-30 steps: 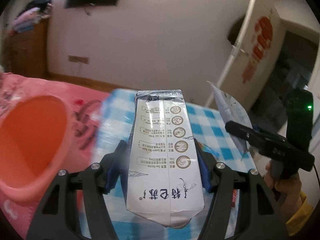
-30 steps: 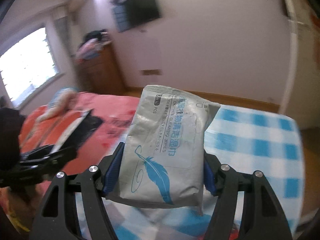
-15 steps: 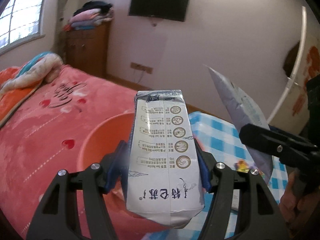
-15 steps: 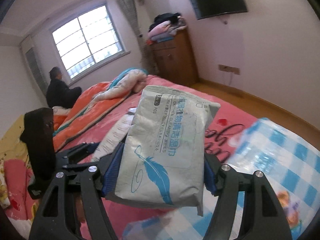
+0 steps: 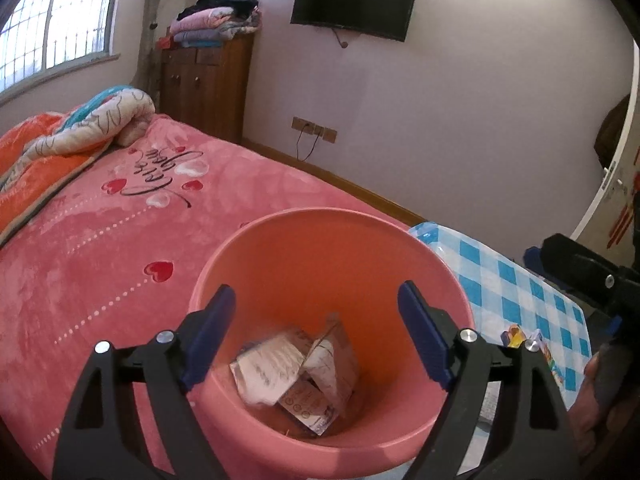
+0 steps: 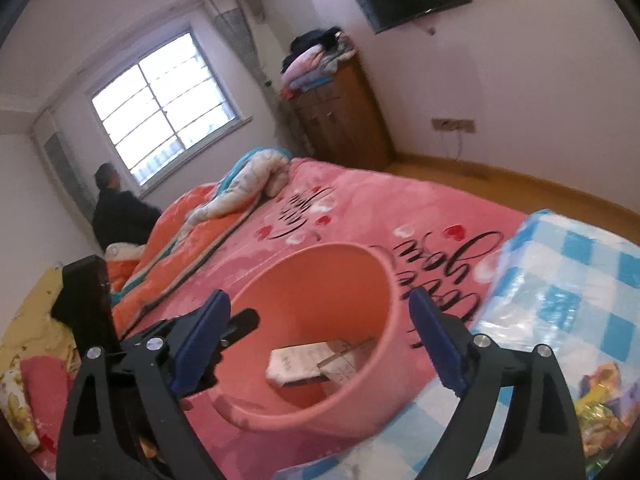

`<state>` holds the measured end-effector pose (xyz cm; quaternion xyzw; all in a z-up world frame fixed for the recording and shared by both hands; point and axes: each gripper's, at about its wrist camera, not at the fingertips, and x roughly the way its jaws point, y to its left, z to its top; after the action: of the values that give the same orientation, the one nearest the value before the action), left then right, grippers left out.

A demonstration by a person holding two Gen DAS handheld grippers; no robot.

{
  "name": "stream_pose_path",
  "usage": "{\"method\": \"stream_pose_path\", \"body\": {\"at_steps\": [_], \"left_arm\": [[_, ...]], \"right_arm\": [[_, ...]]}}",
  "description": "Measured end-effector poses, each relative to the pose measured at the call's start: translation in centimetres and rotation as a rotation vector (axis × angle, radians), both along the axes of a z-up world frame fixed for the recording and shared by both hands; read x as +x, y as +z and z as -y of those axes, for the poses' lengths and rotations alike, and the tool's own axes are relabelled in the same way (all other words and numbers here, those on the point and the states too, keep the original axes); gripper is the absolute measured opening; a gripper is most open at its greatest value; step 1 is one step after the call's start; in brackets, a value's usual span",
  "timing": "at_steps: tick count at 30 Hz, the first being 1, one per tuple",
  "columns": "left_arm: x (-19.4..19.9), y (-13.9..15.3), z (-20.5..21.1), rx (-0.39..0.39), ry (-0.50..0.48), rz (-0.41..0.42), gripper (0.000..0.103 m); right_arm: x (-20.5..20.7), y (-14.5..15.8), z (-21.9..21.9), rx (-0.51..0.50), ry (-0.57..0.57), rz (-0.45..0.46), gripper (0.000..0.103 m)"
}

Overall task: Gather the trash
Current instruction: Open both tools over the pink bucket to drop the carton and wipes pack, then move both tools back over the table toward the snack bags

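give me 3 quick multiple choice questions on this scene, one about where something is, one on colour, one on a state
1. Where does the crumpled white carton and wrapper trash lie?
A. on the checked cloth
B. inside the round plastic bin
C. on the floor

2. What colour is the round plastic bin?
A. salmon pink
B. green
C. black

3. What is between the left claw's jaws?
A. a carton
B. a wipes pack
C. nothing

Answers: 1 B, the trash rests on the bin's bottom; 2 A, its wall is salmon pink; 3 C, the jaws are opening with nothing between them.

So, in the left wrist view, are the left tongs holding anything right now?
No, the left tongs stand apart and opening with nothing between them, and the trash lies at the bottom of the pink bucket.
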<state>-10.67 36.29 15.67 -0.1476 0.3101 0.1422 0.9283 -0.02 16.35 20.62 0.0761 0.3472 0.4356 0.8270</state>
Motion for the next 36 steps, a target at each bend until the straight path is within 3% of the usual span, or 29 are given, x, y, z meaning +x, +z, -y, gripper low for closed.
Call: {"method": "stream_pose_path", "body": {"at_steps": [11, 23, 36], "left_arm": [[-1.0, 1.6, 5.2, 0.074, -0.09, 0.062, 0.085], [-2.3, 0.8, 12.6, 0.065, -0.324, 0.086, 0.086], [-5.0, -2.2, 18.9, 0.022, -0.508, 0.021, 0.086]], "right_arm": [[-4.4, -1.9, 6.6, -0.13, -0.167, 0.119, 0.093], [-9.9, -6.5, 15.8, -0.205, -0.381, 0.077, 0.093], [-14.2, -9.6, 24.0, -0.214, -0.554, 0.022, 0.094]]}}
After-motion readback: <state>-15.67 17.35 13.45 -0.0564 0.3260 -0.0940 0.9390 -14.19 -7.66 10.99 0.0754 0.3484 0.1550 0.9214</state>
